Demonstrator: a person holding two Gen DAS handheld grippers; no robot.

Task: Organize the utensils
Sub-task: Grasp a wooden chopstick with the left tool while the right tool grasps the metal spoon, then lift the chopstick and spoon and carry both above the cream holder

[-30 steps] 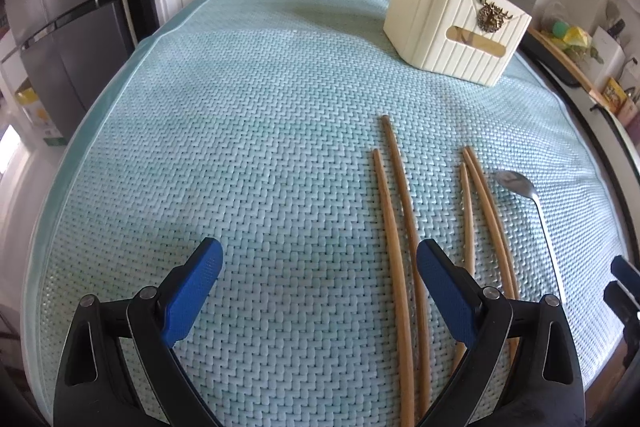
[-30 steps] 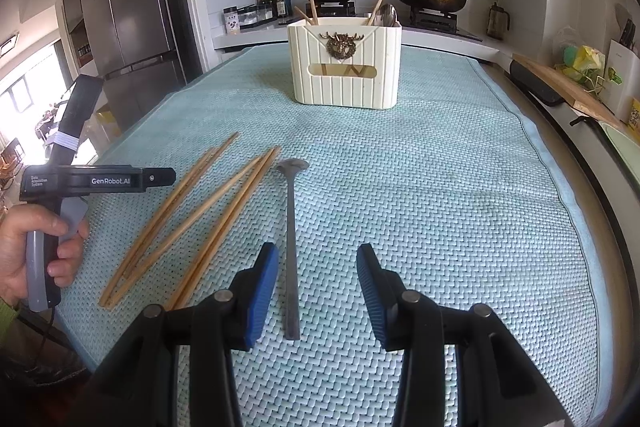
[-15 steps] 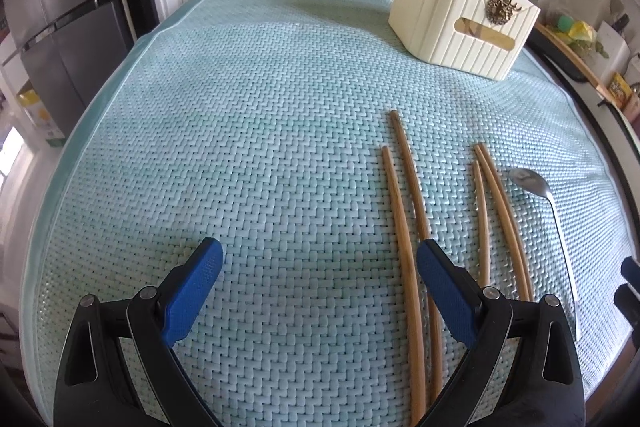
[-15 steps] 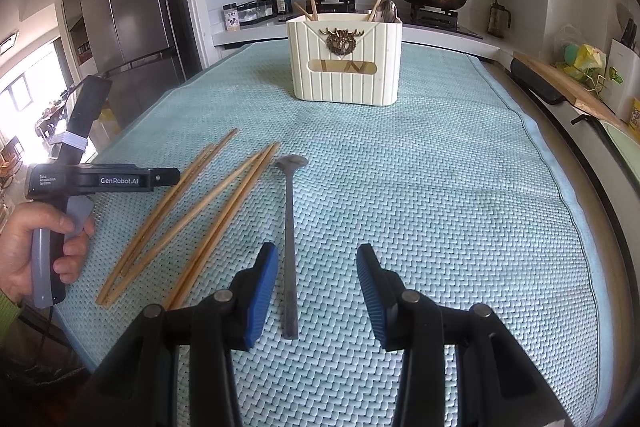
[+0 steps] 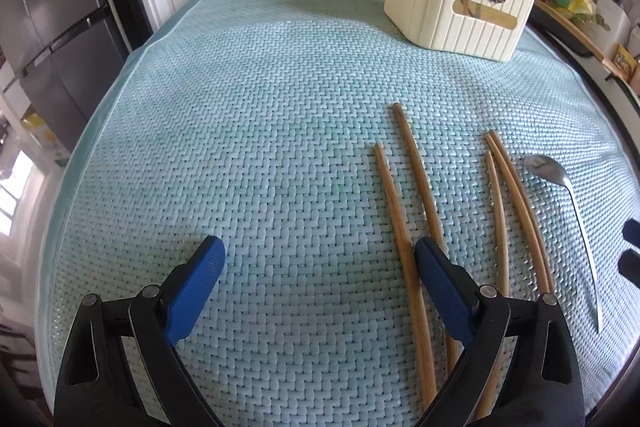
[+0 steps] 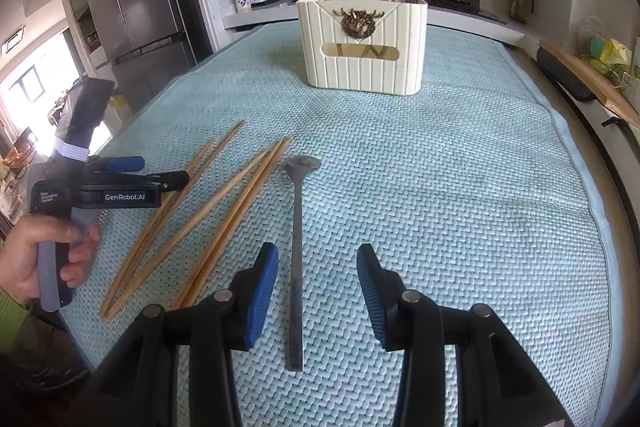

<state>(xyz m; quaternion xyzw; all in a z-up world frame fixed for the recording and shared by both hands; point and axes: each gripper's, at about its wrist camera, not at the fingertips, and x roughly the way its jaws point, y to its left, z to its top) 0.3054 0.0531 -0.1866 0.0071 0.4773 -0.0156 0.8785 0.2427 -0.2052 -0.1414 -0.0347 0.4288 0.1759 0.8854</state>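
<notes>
**Utensils lying loose on mat, both tools empty**

While the left gripper (image 5: pixel 320 259) is hanging over the woven teal mat (image 5: pixel 240 147), its blue jaws are standing wide apart and have just been closing a little, with only bare mat between the pads. In the left wrist view, its right pad is sitting over the near ends of two wooden chopsticks (image 5: pixel 404 227), which are lying side by side; whether the pad is touching them cannot be told. Three more chopsticks (image 5: pixel 516 203) are lying just to their right, and a metal spoon (image 5: pixel 576 219) is lying beyond those, bowl pointing away. The cream utensil holder (image 5: pixel 456 11) is standing upright at the far right of the mat.

In the right wrist view, the right gripper (image 6: pixel 316 283) is hovering with jaws partly open and gripping nothing. The spoon (image 6: pixel 297 251) is lying flat with its handle running between the two pads, nearer the left one. The chopsticks (image 6: pixel 208 219) are fanning out to the left. The holder (image 6: pixel 362 45) is standing well beyond, with utensils already showing above its rim. A hand (image 6: pixel 44 255) is holding the left gripper (image 6: pixel 160 173) at the mat's left edge.
</notes>
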